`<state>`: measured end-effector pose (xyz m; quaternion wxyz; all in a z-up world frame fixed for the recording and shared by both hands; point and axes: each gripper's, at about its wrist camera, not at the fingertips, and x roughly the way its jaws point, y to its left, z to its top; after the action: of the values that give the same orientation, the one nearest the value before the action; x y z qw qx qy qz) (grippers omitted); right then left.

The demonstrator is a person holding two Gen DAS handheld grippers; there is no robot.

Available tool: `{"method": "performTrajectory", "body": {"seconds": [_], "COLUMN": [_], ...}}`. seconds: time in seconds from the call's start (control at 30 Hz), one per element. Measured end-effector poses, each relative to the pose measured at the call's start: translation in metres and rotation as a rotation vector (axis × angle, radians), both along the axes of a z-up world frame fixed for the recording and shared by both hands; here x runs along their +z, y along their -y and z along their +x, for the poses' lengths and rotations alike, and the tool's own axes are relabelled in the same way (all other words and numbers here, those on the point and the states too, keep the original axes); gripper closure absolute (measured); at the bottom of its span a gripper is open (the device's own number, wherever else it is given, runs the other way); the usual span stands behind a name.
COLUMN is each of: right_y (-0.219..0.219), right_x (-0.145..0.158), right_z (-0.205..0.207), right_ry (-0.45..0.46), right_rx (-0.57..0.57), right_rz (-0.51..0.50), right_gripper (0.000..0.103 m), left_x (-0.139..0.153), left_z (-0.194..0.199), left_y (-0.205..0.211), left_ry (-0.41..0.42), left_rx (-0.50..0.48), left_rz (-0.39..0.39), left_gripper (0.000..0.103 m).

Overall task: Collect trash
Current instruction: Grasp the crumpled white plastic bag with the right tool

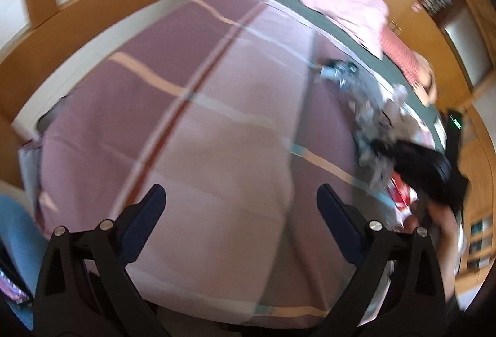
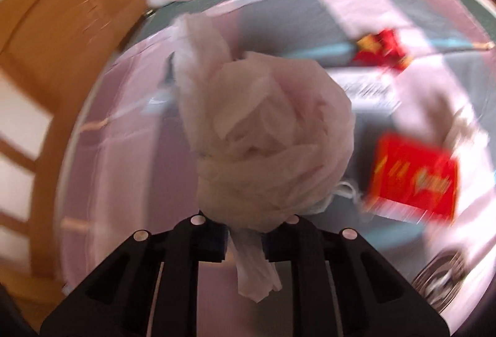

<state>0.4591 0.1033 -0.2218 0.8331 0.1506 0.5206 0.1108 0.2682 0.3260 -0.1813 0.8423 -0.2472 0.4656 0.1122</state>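
Crumpled bag (image 2: pixel 266 138) bunched, tail downward

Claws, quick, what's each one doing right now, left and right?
Left claw: open, empty, over the plaid bedspread.
Right claw: closed on a crumpled white plastic bag.

Crumpled white plastic bag (image 2: pixel 266 135) hides the right gripper's fingertips. Motion blur renders print on flat red packet (image 2: pixel 414 179) illegible. Heap of grey-white litter (image 1: pixel 381 123) smeared; individual items indistinguishable.
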Motion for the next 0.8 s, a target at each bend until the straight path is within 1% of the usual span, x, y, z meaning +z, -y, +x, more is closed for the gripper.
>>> {"method": "performTrajectory", "body": {"seconds": [0.07,0.17,0.23,0.3,0.43,0.73,0.8], "right_y": [-0.017,-0.043,-0.054,-0.064,-0.074,-0.073,-0.070], "right_x": [-0.001,-0.004,-0.006,-0.009,-0.011,-0.006,-0.005], "right_z": [-0.015,-0.038,-0.050,-0.062,-0.074,-0.089,-0.088], "right_ry": [-0.049,-0.124,-0.154,-0.180,-0.191,-0.152,-0.146], "right_rx": [0.053,0.131,0.163,0.200,0.246,0.218,0.216], "right_rz": [0.049,0.129,0.176,0.201,0.173,0.138,0.139], "right_gripper": [0.086,0.086,0.086,0.086,0.086,0.084,0.081], "left_x": [-0.001,-0.003,-0.004,-0.005,-0.008,-0.013,-0.015], "left_z": [-0.005,-0.010,-0.013,-0.014,-0.014,-0.014,-0.016], "left_y": [-0.010,-0.022,-0.029,-0.034,-0.033,-0.034,-0.036], "left_ry": [-0.008,-0.014,-0.016,-0.022,-0.033,-0.051,-0.057], "left_rx": [0.053,0.104,0.136,0.155,0.148,0.147,0.155], "left_rz": [0.000,-0.013,-0.021,-0.029,-0.037,-0.043,-0.049], "left_gripper": [0.006,0.006,0.006,0.006,0.006,0.006,0.006]}}
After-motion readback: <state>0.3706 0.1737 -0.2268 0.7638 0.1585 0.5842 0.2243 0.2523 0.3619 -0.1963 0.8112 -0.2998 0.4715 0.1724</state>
